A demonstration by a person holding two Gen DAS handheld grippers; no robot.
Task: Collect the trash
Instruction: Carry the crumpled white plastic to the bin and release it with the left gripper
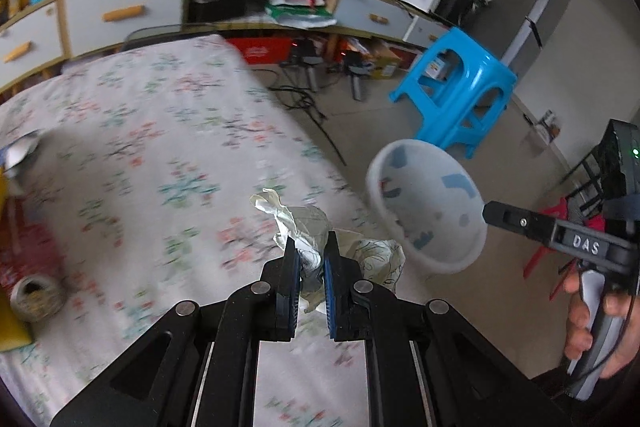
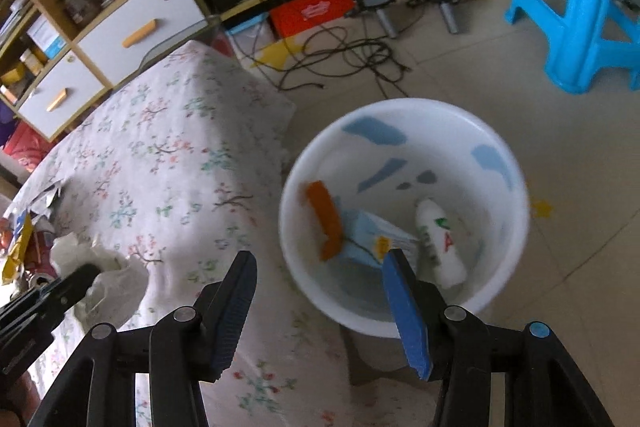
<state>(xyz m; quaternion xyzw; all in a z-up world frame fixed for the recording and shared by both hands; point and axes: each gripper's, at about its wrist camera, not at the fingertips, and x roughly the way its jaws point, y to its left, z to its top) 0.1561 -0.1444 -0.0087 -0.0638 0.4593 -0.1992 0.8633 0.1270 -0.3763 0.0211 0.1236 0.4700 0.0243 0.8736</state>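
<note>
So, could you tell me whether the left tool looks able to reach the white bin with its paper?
Probably yes: the left tool, shut on the crumpled paper, has the white bin open-topped to its right, nothing between.

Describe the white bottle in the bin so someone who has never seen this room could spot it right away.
Beside the floral-cloth table stands a round white plastic bin with blue patches. Inside, against its right wall, lies a white plastic bottle with green and red print. Its neighbours, an orange block and a pale blue carton, are flat-sided; it alone is rounded.
</note>
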